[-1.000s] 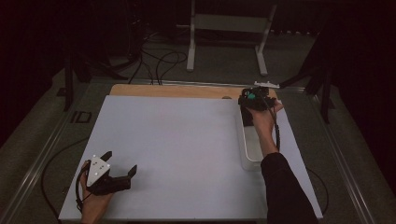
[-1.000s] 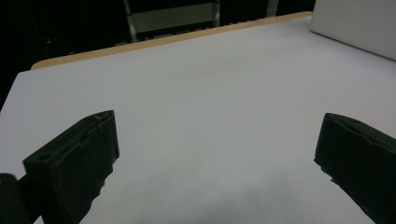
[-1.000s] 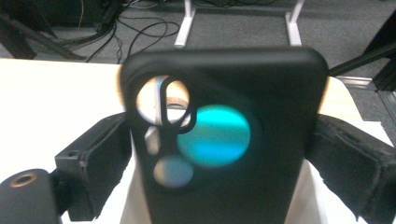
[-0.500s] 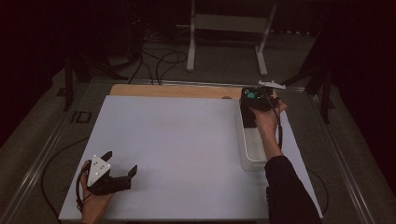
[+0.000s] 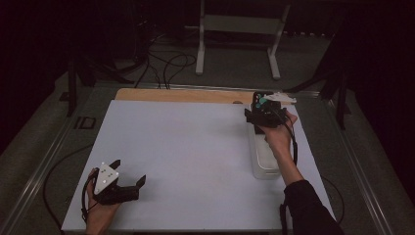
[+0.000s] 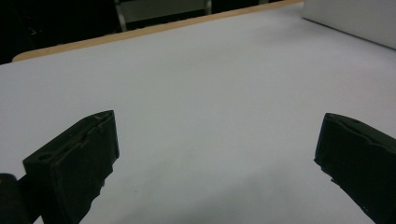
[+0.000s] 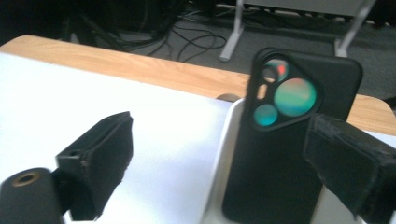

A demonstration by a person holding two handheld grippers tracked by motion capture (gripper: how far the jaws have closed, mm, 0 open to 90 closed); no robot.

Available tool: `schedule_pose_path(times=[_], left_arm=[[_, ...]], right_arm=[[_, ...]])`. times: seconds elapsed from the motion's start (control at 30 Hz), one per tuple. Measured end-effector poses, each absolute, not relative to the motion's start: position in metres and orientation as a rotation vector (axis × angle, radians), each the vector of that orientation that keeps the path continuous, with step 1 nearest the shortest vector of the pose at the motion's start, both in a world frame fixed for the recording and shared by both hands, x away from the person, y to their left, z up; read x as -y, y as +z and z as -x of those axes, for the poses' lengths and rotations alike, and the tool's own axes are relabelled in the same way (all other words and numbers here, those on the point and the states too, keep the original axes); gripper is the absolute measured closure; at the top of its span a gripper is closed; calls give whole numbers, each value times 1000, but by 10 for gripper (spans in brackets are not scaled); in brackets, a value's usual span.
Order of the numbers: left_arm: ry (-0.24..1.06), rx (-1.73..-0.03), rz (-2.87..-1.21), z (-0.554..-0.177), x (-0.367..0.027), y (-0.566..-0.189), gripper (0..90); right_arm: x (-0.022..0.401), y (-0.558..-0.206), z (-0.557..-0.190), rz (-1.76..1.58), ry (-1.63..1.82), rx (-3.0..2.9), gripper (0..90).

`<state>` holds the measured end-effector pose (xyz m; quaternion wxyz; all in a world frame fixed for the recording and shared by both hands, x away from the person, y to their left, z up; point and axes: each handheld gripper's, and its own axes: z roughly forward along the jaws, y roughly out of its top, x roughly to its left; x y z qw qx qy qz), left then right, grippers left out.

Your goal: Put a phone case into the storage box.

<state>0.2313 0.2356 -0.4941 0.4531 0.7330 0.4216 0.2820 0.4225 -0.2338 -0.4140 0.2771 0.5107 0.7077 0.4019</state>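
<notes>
A black phone (image 7: 280, 154) with a three-lens camera block stands upright in the far end of a long white tray (image 7: 218, 179), its back facing me. My right gripper (image 7: 217, 135) is open around it: the right jaw overlaps the phone's right edge and the left jaw stands well off to the left over the white mat. From above, the right gripper (image 5: 254, 113) hovers over the far end of the tray (image 5: 264, 169). The left gripper (image 5: 129, 171) rests open near the front left corner of the mat, and in its own view the left gripper (image 6: 217, 140) has nothing between its jaws.
A white mat (image 5: 195, 147) covers the table, with a strip of bare wood (image 5: 181, 95) along the far edge. Behind the table are a white stand (image 5: 235, 44) and cables (image 5: 166, 63) on a dark floor. The tray wall (image 6: 355, 18) shows far off in the left gripper view.
The right hand and its gripper have shifted slightly nearer over the far end of the tray. The left gripper has stayed put.
</notes>
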Motion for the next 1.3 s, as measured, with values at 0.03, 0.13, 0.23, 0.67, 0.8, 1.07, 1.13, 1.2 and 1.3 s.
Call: schedule_pose_path(times=[0.03,0.13,0.23,0.67,0.8,1.07,1.13,1.2,1.3], left_arm=[[691,-1040,-1812,-231,-235,-494,2],[684,-1037,-1816,-231,-235,-494,2],[679,-1034,-1818,-232,-234,-494,3],[670,-1039,-1788,-230,-238,-489,3],[676,-1040,-1764,-228,-241,-485,3],[695,-1032,-1728,-224,-245,-478,3],[689,-1034,-1725,-224,-246,-477,3],[689,-1033,-1728,-224,-245,-477,3],[688,-1026,-1728,-224,-245,-477,3]], right_arm=[[233,-414,-419,-1363,1089,-1906,90],[233,-413,-402,-1331,1120,-1929,90],[230,-415,-386,-1281,1104,-1936,107],[232,-427,-328,-1110,1285,-2002,99],[232,-431,-309,-1030,1307,-1990,99],[249,-454,-280,-1049,1369,-1936,99],[254,-461,-274,-1062,1396,-1926,99],[257,-465,-270,-1058,1403,-1921,99],[261,-468,-266,-1041,1428,-1920,100]])
